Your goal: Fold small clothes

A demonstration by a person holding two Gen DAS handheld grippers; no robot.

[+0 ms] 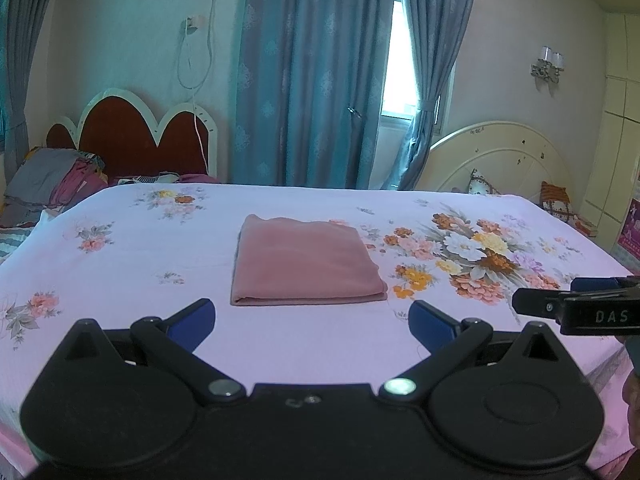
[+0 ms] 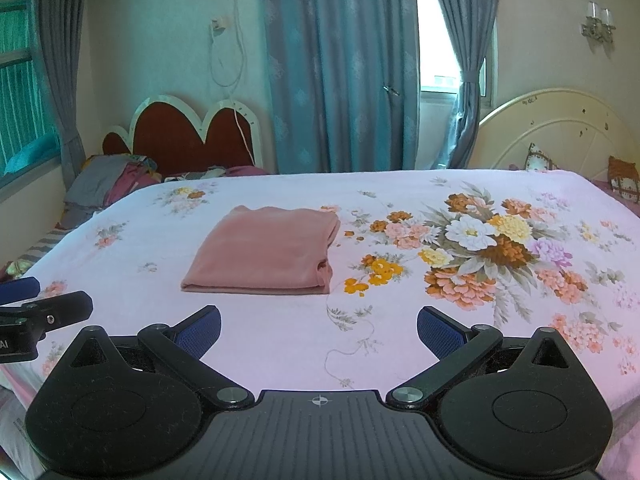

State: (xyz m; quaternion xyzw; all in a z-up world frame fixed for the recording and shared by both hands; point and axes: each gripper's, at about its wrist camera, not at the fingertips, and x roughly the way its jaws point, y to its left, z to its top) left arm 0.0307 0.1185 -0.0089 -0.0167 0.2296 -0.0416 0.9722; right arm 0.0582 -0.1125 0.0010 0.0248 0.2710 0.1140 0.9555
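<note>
A pink garment (image 1: pixel 306 260) lies folded into a neat rectangle on the floral bedsheet (image 1: pixel 120 264); it also shows in the right wrist view (image 2: pixel 266 252). My left gripper (image 1: pixel 312 322) is open and empty, held just short of the garment's near edge. My right gripper (image 2: pixel 319 330) is open and empty, near the garment's right front corner. The right gripper's side shows at the right edge of the left wrist view (image 1: pixel 580 308). The left gripper's finger shows at the left edge of the right wrist view (image 2: pixel 44 310).
A pile of clothes (image 1: pixel 52 184) lies by a red headboard (image 1: pixel 148 136) at the back left. A cream headboard (image 1: pixel 504 156) with cushions (image 1: pixel 556 196) stands at the back right. Blue curtains (image 1: pixel 312 72) hang behind the bed.
</note>
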